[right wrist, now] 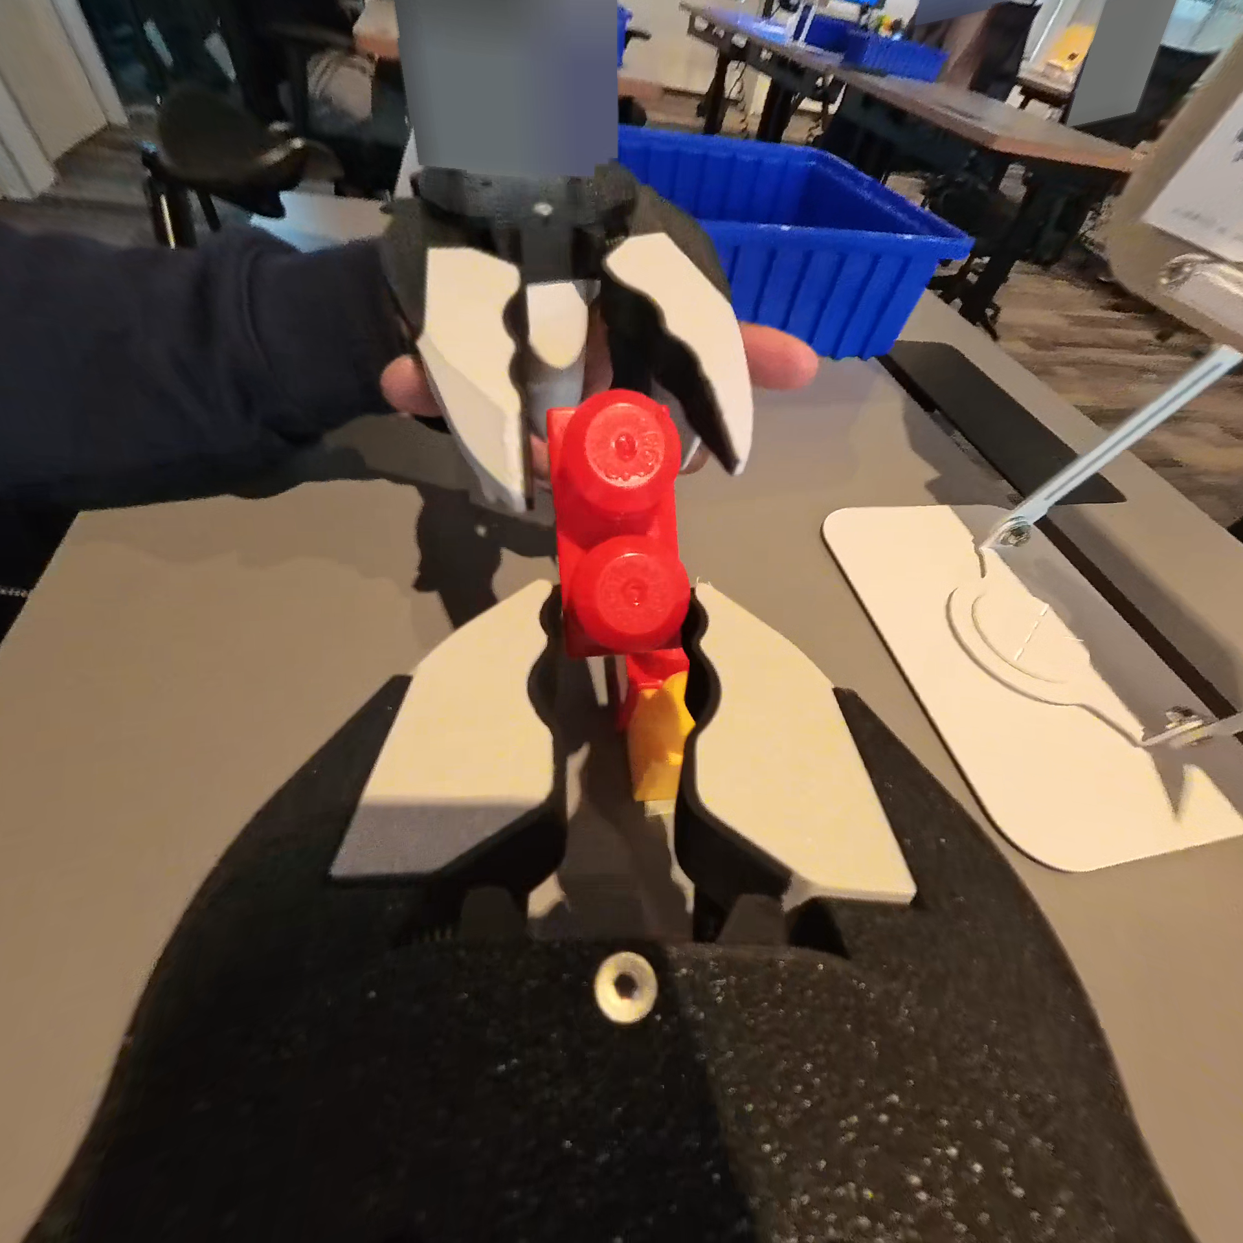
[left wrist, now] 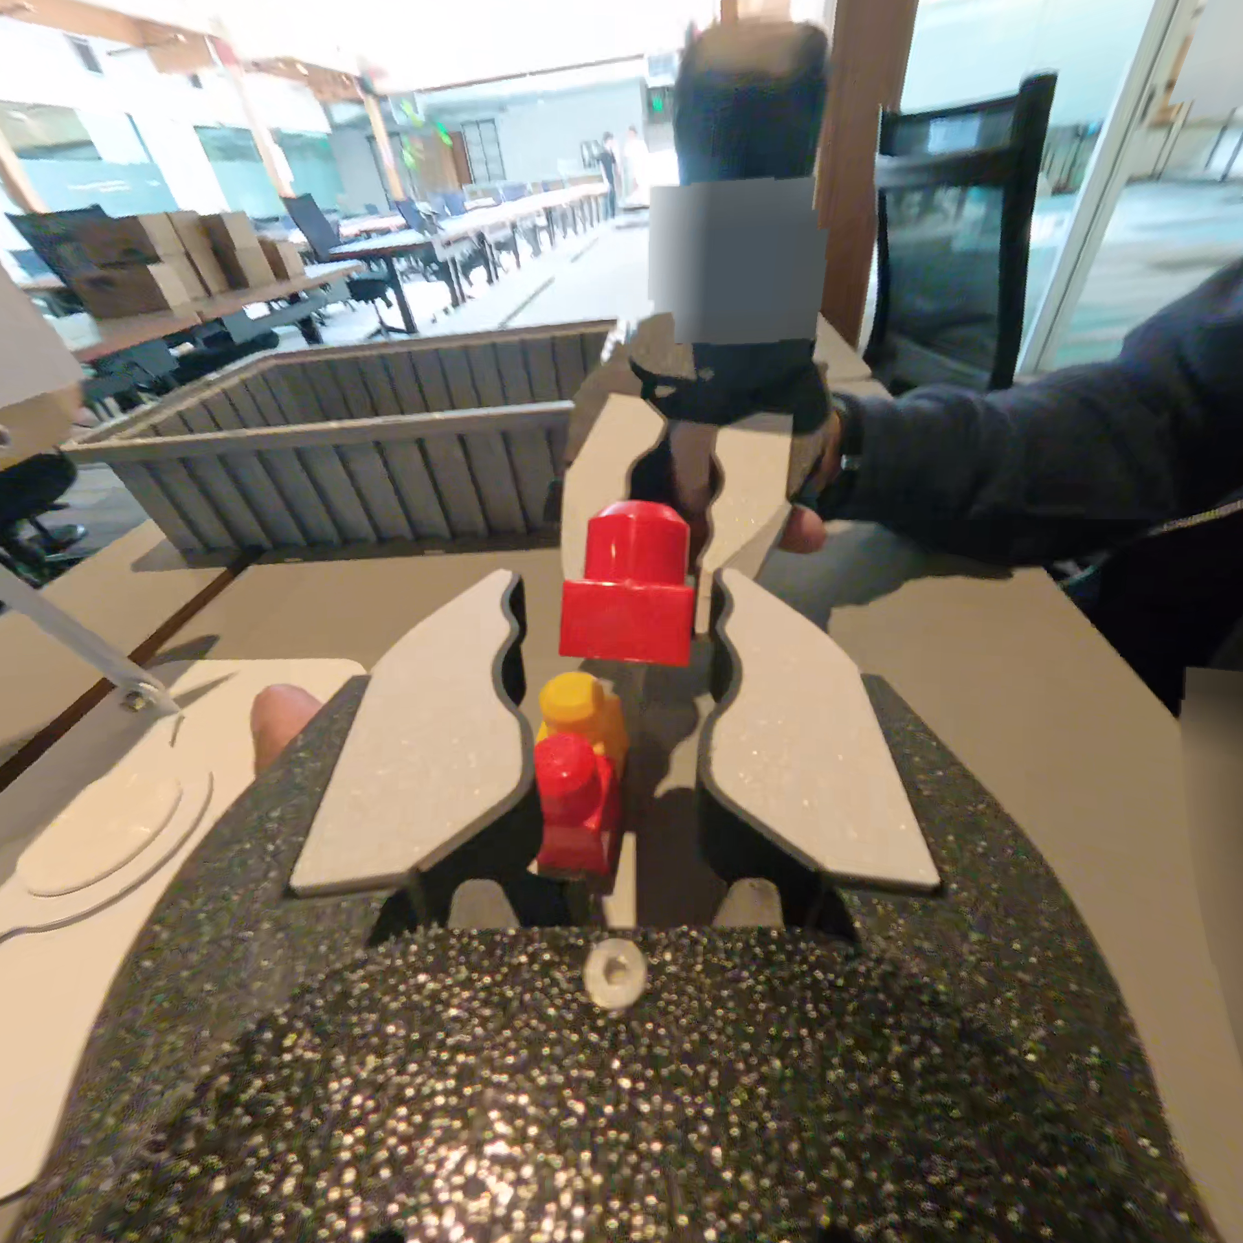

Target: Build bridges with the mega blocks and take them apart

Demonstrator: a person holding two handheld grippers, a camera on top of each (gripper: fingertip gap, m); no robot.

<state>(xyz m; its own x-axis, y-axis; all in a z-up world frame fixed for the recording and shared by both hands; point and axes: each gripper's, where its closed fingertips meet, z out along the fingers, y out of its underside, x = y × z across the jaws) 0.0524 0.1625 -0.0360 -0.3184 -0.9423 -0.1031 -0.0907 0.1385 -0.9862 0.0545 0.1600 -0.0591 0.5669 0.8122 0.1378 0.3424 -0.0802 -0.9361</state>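
- The right gripper (right wrist: 622,592) has its jaws clenched on a long red block (right wrist: 622,538) with 2 studs, gripping it at the near stud; the block is raised off the desk (right wrist: 235,639).
- The left gripper (left wrist: 615,588) faces it, jaws released and spread to either side of the same block's far end, with a gap showing on each side.
- Below the raised block, 1 small red block (left wrist: 578,807) and 1 yellow block (left wrist: 585,713) sit side by side, touching, between the left fingers (left wrist: 430,726).
- A white base plate (right wrist: 1009,672) lies on the desk off to one side.
- Beyond the desk edge are a blue bin (right wrist: 807,235) and a grey bin (left wrist: 336,457).
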